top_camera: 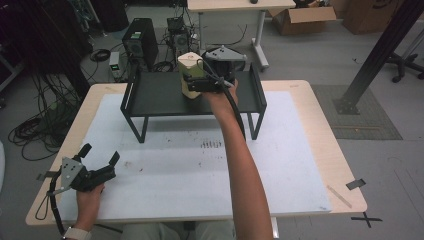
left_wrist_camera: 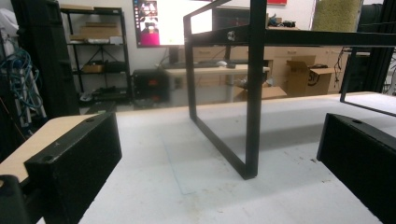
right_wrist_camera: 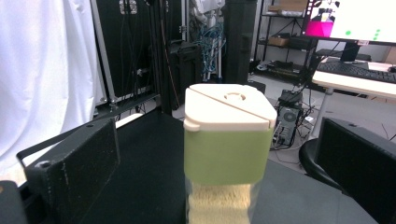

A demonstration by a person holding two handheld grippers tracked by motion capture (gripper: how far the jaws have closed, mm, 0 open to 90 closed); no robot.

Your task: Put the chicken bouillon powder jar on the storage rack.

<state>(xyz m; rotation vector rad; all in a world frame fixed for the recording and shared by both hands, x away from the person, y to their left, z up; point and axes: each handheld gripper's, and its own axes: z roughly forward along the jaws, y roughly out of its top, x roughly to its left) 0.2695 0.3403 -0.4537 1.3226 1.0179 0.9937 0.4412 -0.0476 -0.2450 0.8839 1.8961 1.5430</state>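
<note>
A container (top_camera: pixel 189 62) with a cream lid, a green band and pale grains in its clear lower part (right_wrist_camera: pixel 227 154) stands upright on the black metal shelf (top_camera: pixel 160 95) at the back of the table. My right gripper (top_camera: pixel 193 76) is open, with a jaw on each side of the container and a gap at both sides. My left gripper (top_camera: pixel 101 153) is held low over the white mat (top_camera: pixel 200 170) near the table's front left corner. It is open with nothing between its jaws, and it faces the shelf's front leg (left_wrist_camera: pixel 254 116).
The shelf stands on thin legs with open room beneath it. Bare wooden table edge (top_camera: pixel 330 150) borders the mat. On the floor beyond are a computer tower (top_camera: pixel 141 42), cable tangles (top_camera: pixel 35 130), a desk (top_camera: pixel 235 7) and cardboard boxes (top_camera: pixel 305 17). A black post (top_camera: pixel 380 50) slants at right.
</note>
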